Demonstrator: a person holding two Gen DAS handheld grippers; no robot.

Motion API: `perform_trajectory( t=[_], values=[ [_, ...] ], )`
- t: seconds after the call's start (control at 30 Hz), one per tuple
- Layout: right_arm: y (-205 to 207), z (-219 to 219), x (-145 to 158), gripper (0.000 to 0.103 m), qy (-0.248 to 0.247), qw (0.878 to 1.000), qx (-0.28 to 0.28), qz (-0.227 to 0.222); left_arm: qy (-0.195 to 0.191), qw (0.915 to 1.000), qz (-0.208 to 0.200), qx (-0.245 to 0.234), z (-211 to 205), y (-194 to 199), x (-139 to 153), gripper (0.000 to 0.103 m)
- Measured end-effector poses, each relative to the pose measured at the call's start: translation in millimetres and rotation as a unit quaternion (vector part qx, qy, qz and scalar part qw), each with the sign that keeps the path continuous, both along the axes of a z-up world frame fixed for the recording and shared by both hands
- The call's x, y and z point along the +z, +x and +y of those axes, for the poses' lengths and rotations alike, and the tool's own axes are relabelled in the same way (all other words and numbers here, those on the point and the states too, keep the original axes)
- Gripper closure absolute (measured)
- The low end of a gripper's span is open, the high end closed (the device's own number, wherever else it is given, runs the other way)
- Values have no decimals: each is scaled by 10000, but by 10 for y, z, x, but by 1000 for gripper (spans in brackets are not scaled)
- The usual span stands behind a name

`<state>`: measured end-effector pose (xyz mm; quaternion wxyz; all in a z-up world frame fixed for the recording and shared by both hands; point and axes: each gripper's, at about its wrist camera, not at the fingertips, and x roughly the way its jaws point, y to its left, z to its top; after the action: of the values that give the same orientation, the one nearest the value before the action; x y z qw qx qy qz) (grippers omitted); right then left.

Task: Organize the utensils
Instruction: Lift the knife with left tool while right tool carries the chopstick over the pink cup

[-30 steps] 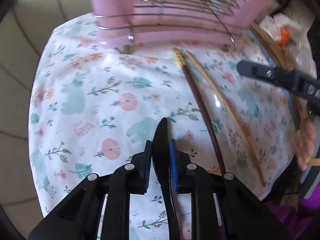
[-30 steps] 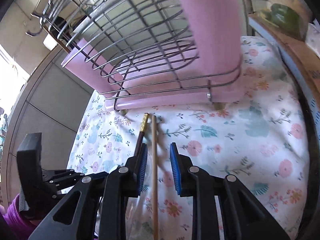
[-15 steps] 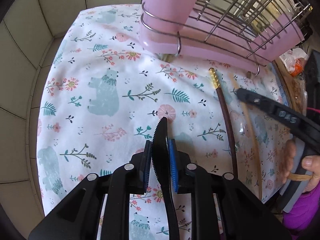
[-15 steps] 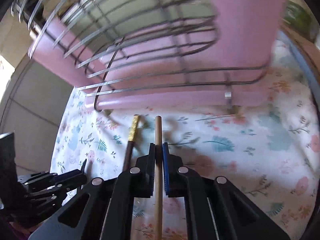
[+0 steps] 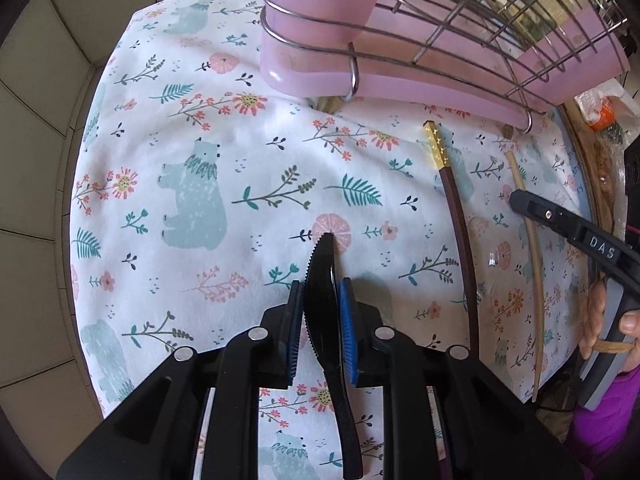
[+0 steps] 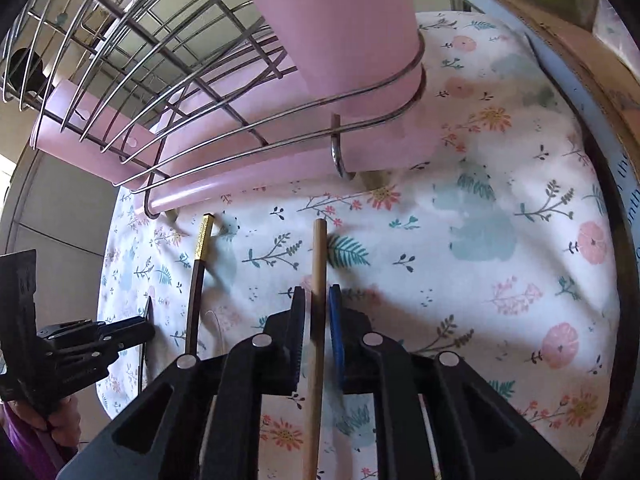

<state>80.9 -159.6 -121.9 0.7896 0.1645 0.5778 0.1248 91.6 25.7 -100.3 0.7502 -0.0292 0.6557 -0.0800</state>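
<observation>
My left gripper (image 5: 320,304) is shut on a black plastic knife (image 5: 322,280), held serrated tip forward above the floral cloth. My right gripper (image 6: 318,308) is shut on a light wooden chopstick (image 6: 318,264), lifted off the cloth and pointing toward the rack. A dark brown chopstick with a gold end (image 5: 452,200) lies on the cloth; it also shows in the right wrist view (image 6: 198,276). The wire dish rack with pink utensil holders (image 5: 312,36) stands just ahead, also in the right wrist view (image 6: 352,60). The right gripper shows in the left wrist view (image 5: 576,236).
The floral cloth (image 5: 192,184) covers the table, with a tiled wall to the left. A clear plastic spoon (image 5: 494,258) lies between the chopsticks. A wooden-rimmed item with packets (image 5: 600,120) sits at the right edge. The left gripper shows at lower left in the right wrist view (image 6: 100,332).
My right gripper closed on the wooden chopstick and lifted it. Both grippers moved closer to the rack; the left one still holds the knife.
</observation>
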Motion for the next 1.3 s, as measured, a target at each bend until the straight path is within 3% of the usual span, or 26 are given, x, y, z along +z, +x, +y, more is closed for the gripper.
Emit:
perform_trajectory(
  t=[0.23, 0.37, 0.5, 0.63, 0.8, 0.97, 1.13, 1.3],
  values=[
    [23, -140, -27, 96, 265, 9996, -109, -37, 5, 9998, -183, 68, -58, 16, 7, 86],
    [-99, -256, 81, 97, 354, 9985, -230, -342, -102, 9988, -411, 246, 7, -93, 94, 86],
    [-254, -365, 364, 97, 443, 9943, -325, -911, -391, 9940, -952, 370, 65, -208, 342, 86],
    [-417, -443, 761, 96, 401, 9848, -406, -1640, -532, 9829, -1706, 435, 115, -320, 688, 86],
    [-566, -501, 1211, 97, 380, 9682, -604, -2399, -711, 9581, -2699, 643, 195, -427, 1194, 86],
    [-694, -547, 1748, 96, 333, 9421, -732, -3254, -947, 9249, -3592, 804, 277, -477, 1674, 86],
    [-772, -652, 2461, 96, 120, 8936, -967, -4381, -1080, 8853, -4415, 985, 286, -465, 2094, 86],
    [-760, -631, 2918, 97, -260, 8416, -1172, -5266, -1168, 8428, -5122, 1166, 269, -359, 2464, 86]
  ],
)
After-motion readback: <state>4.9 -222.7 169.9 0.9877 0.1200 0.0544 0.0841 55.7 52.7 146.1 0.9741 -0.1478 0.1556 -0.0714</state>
